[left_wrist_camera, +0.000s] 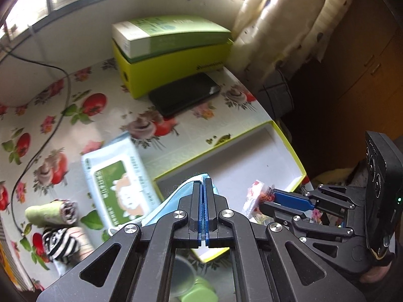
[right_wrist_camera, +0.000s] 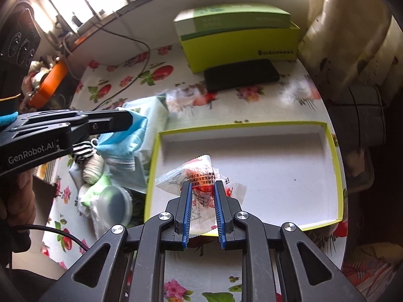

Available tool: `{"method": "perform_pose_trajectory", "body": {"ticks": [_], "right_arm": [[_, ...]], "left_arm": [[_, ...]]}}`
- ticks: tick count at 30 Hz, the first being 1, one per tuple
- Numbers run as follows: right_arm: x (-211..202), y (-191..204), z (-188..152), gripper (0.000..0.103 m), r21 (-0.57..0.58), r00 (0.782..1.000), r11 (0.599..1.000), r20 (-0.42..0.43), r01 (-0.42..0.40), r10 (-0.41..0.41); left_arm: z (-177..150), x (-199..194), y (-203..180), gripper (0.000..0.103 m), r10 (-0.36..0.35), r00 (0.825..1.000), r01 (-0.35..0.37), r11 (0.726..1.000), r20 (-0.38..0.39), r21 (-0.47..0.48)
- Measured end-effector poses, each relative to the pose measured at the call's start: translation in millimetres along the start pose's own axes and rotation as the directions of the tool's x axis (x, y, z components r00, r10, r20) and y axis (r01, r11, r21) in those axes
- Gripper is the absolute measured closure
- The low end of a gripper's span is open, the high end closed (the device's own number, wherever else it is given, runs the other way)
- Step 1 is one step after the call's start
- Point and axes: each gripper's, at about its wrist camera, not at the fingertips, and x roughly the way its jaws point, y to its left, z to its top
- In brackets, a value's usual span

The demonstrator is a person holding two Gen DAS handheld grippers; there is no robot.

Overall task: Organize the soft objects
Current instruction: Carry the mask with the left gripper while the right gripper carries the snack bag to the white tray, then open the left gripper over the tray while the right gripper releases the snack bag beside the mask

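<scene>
The table (left_wrist_camera: pixel 75 130) wears a floral cloth with red fruit and flowers. At its far side two green boxes (left_wrist_camera: pixel 173 50) are stacked, a black flat case (left_wrist_camera: pixel 185 93) lying just before them. Nearer lies the shallow white tray with a lime rim (right_wrist_camera: pixel 338 176); the right wrist view shows all of its floor, while the left wrist view shows only a corner.

Left of the tray is a wet-wipe pack (left_wrist_camera: pixel 118 178); its green label shows only in the left wrist view. That view alone also shows a rolled green cloth (left_wrist_camera: pixel 50 212) and a striped black-and-white cloth (left_wrist_camera: pixel 63 245) side by side. Only the right wrist view shows an orange object (right_wrist_camera: pixel 51 83) beyond the table's left edge and a clear round lid (right_wrist_camera: pixel 114 203) among the cloths.

The left claw (left_wrist_camera: pixel 203 183) is clenched on a blue face mask (right_wrist_camera: pixel 121 143), which hangs over the wipe pack, just beside the tray's left rim. The right claw (right_wrist_camera: pixel 202 188) grasps a crinkled red-and-white sachet (right_wrist_camera: pixel 196 173) above the tray's near left part; I cannot tell whether it touches the floor.
</scene>
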Motion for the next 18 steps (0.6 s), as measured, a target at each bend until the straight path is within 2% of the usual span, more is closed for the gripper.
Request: {"method": "perform_pose_trajectory", "body": {"ticks": [7, 14, 18], "right_arm": [[13.2, -19.3, -3.7, 0.087, 0.04, 0.999, 0.999, -0.029, 0.017, -0.016], [31.1, -26.1, -5.7, 0.086, 0.056, 0.998, 0.998, -0.065, 0.024, -0.02], [39.7, -25.9, -3.9, 0.086, 0.054, 0.997, 0.998, -0.08, 0.021, -0.016]], "left_arm": [[9.7, 35.7, -12.1, 0.103, -0.047, 0.997, 0.049, 0.998, -0.053, 0.036], [12.8, 76.4, -5.6, 0.103, -0.051, 0.991, 0.053, 0.998, -0.124, 0.013], [14.9, 87.5, -1.3, 0.102, -0.066, 0.988, 0.065, 0.998, -0.139, -0.011]]}}
